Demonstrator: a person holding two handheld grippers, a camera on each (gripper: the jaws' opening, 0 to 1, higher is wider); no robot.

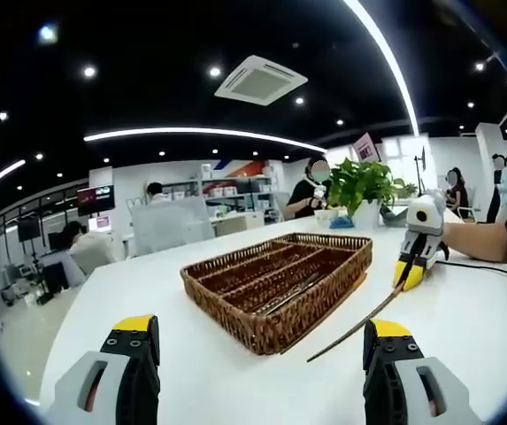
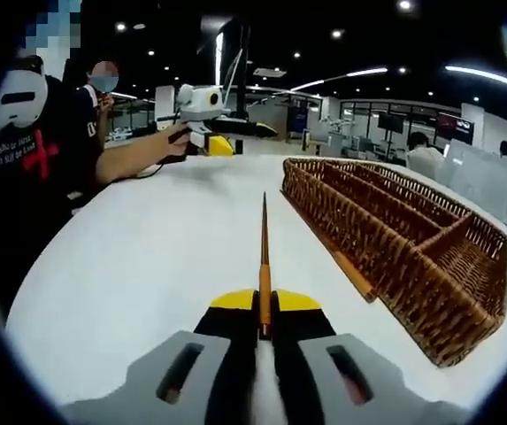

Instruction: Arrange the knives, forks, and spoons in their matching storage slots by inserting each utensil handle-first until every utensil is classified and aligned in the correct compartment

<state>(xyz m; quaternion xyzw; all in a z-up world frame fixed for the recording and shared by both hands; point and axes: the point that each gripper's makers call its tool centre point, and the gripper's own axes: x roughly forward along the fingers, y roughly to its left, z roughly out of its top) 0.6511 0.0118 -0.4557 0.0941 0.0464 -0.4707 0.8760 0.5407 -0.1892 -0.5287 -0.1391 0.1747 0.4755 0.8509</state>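
While clamped, right gripper point(image 2: 265, 312) holds one utensil point(image 2: 265, 252).

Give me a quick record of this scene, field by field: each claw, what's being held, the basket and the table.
left claw: open, holding nothing, low over the table
right claw: shut on a thin brown utensil, which points forward over the table
wicker tray: slotted, on the table, some utensils lying in one compartment
second brown utensil: lying beside the tray's near wall
table: white
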